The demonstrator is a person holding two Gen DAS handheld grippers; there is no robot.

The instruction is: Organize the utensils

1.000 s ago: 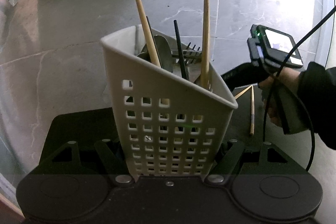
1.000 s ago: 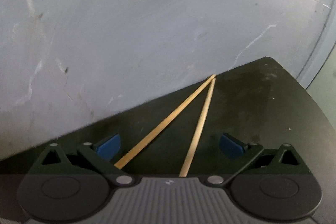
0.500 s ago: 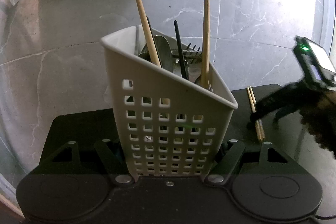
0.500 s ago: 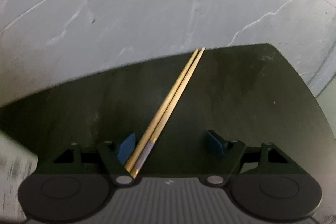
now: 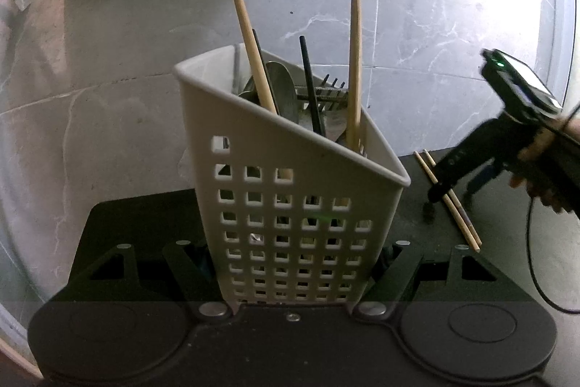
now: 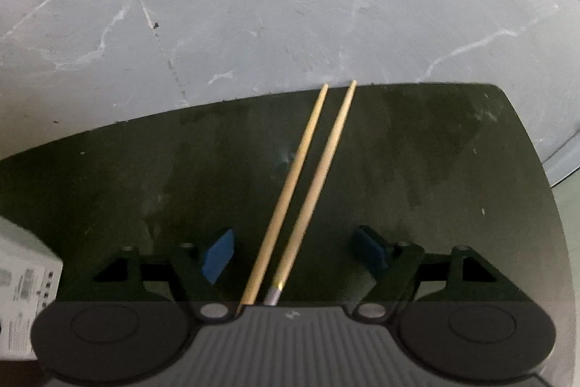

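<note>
- Left wrist view: the left tool (image 5: pixel 290 263) is clamped on the white perforated plastic utensil caddy (image 5: pixel 286 198), upright on the black table (image 5: pixel 137 220), full of cutlery. The right tool (image 5: pixel 431 202) reaches down over the pair of pale wooden chopsticks (image 5: pixel 447 202) near the table's far right edge.
- Right wrist view: the right tool (image 6: pixel 295 251), fingers apart, straddles the chopsticks (image 6: pixel 304 184); their long axis runs straight ahead between its blue pads (image 6: pixel 217 254), tips at the table's far edge (image 6: pixel 435 89).

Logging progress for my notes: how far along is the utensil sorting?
Mostly done: the white caddy, held in the left gripper, already holds chopsticks, a spoon and a fork. In hand: the right gripper, jaws open, straddles two wooden chopsticks on the black mat. Left: grasping and dropping them in.
</note>
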